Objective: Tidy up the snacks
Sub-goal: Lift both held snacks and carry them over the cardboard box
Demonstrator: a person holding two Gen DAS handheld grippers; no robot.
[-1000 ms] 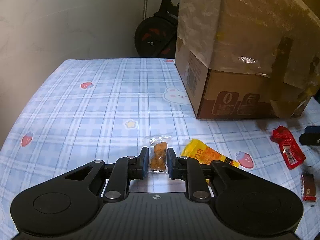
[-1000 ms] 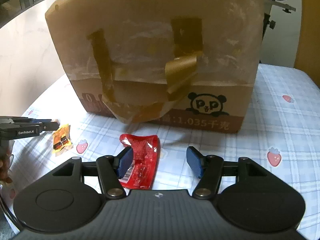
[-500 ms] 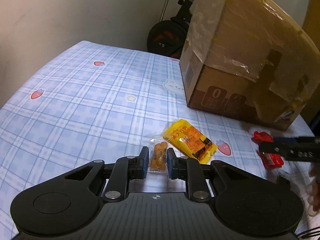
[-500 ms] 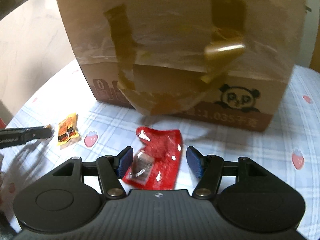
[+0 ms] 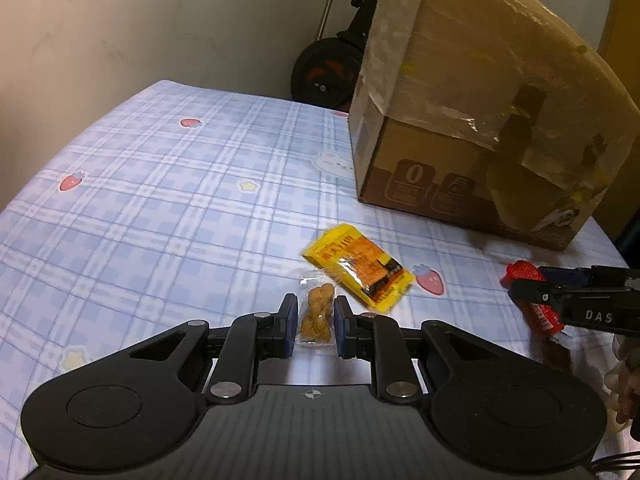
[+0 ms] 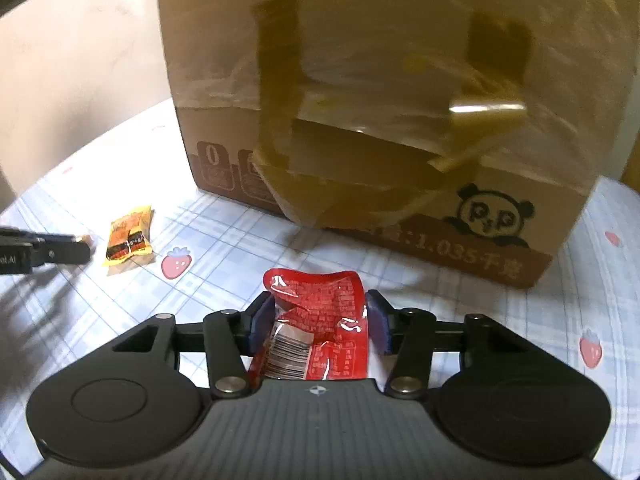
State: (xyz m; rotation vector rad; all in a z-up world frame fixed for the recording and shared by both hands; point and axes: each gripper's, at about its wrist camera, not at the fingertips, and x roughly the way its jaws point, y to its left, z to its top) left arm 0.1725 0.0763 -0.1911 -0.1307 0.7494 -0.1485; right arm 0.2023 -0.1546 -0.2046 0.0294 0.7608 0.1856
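My left gripper (image 5: 316, 316) is shut on a small clear packet of brown snack pieces (image 5: 317, 314) and holds it just above the tablecloth. A yellow snack packet (image 5: 357, 266) lies right of it; it also shows in the right wrist view (image 6: 130, 240). My right gripper (image 6: 318, 318) is shut on a red snack packet (image 6: 320, 320), seen from the left wrist view (image 5: 534, 300) at the right edge. A large taped cardboard box (image 6: 380, 100) stands behind the snacks.
The table has a blue plaid cloth (image 5: 160, 200) with strawberry prints. An exercise bike (image 5: 332, 68) stands behind the table by the wall. A dark snack (image 5: 554, 354) lies under the right gripper.
My right gripper has closed on the red packet and lifted it. My left gripper, still holding the clear packet, has risen and drawn back a little.
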